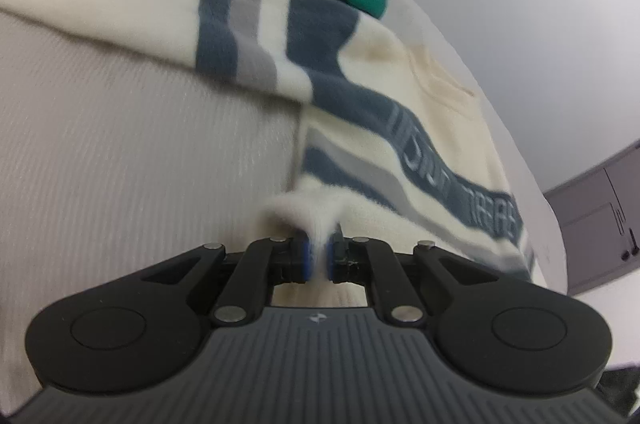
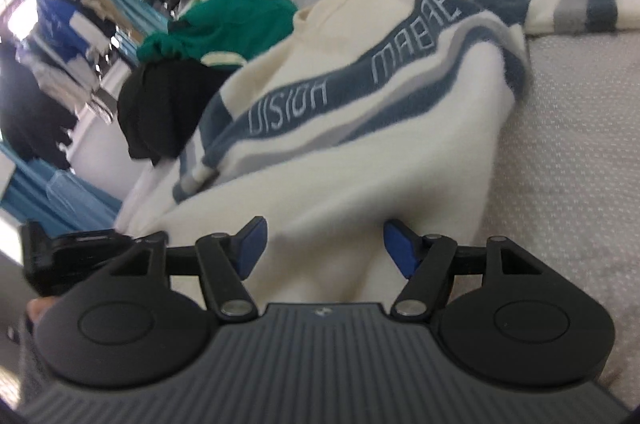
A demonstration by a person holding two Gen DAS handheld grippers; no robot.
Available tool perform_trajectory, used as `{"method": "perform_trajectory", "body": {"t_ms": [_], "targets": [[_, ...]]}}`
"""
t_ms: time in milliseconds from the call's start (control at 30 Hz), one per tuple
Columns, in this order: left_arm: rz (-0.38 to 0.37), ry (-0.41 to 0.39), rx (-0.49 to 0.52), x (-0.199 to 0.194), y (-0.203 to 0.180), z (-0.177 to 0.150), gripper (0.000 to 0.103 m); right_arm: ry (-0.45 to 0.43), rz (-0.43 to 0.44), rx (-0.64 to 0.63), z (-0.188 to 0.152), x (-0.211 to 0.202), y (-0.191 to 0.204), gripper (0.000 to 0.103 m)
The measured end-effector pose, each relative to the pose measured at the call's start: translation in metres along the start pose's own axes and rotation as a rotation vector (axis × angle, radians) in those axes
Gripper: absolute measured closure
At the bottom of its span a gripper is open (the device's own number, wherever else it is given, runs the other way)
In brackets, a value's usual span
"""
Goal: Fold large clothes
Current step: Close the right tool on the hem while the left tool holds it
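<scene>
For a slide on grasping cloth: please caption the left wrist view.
Left gripper pinches the hem of a cream sweater with blue-grey stripes, spread on a pale textured bed.

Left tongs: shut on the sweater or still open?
Shut on it. The left tongs have their blue pads pinching a ridge of the cream sweater near its hem.

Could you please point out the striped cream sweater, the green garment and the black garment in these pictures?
striped cream sweater (image 2: 320, 160), right wrist view, on its plain cream body below the lettered band.
green garment (image 2: 224, 20), right wrist view, on the middle of its crumpled top.
black garment (image 2: 164, 112), right wrist view, on its front fold.
</scene>
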State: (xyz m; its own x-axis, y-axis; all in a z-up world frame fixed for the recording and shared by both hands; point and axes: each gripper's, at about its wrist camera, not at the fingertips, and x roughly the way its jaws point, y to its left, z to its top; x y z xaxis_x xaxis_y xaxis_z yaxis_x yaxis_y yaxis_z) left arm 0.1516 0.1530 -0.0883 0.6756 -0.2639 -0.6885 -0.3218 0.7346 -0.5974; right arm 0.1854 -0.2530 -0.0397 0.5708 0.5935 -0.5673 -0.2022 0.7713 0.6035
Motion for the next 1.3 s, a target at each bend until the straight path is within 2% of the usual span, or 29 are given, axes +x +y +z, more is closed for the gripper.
{"method": "perform_trajectory", "body": {"t_ms": [100,167,267,367,467,567,633,667,767,833,900,967,1067,1200,1300], "targets": [[0.000,-0.008,-0.013,0.021,0.005,0.004,0.094,-0.026,0.046,0.067,-0.001,-0.012,-0.009,0.035],[-0.003,-0.006,-0.017,0.034,0.007,0.006,0.094,0.002,0.033,0.094,-0.006,-0.017,-0.010,0.034],[-0.016,-0.007,-0.022,0.039,0.011,0.008,0.093,0.068,-0.047,0.003,-0.014,-0.020,0.005,0.034],[-0.031,-0.010,-0.024,0.037,0.014,0.004,0.093,0.131,-0.070,-0.126,-0.024,-0.018,0.032,0.034],[-0.059,-0.007,-0.050,0.035,0.021,0.001,0.093,0.210,-0.182,-0.224,-0.037,-0.003,0.056,0.036],[-0.091,0.003,-0.082,0.031,0.028,-0.002,0.093,0.303,-0.288,-0.261,-0.048,0.019,0.057,0.036],[-0.110,0.012,-0.100,0.027,0.033,-0.005,0.093,0.320,-0.378,-0.213,-0.049,0.030,0.045,0.037],[-0.119,0.014,-0.105,0.025,0.034,-0.007,0.093,0.317,-0.391,-0.162,-0.048,0.033,0.038,0.036],[-0.123,0.021,-0.102,0.019,0.036,-0.013,0.093,0.293,-0.354,-0.045,-0.046,0.036,0.024,0.034],[-0.124,0.023,-0.098,0.016,0.036,-0.015,0.093,0.276,-0.349,-0.044,-0.047,0.037,0.023,0.035],[-0.123,0.020,-0.088,0.011,0.035,-0.018,0.093,0.266,-0.345,-0.032,-0.047,0.034,0.023,0.047],[-0.119,0.019,-0.068,0.006,0.033,-0.022,0.093,0.260,-0.367,-0.031,-0.044,0.029,0.022,0.083],[-0.111,0.008,-0.031,-0.006,0.031,-0.029,0.093,0.262,-0.338,-0.003,-0.039,0.018,0.020,0.090],[-0.100,0.012,0.041,-0.027,0.021,-0.040,0.093,0.232,-0.315,-0.053,-0.032,-0.010,0.031,0.091],[-0.064,0.044,0.111,-0.042,0.010,-0.057,0.093,0.226,-0.340,-0.094,-0.029,-0.031,0.037,0.091]]}}
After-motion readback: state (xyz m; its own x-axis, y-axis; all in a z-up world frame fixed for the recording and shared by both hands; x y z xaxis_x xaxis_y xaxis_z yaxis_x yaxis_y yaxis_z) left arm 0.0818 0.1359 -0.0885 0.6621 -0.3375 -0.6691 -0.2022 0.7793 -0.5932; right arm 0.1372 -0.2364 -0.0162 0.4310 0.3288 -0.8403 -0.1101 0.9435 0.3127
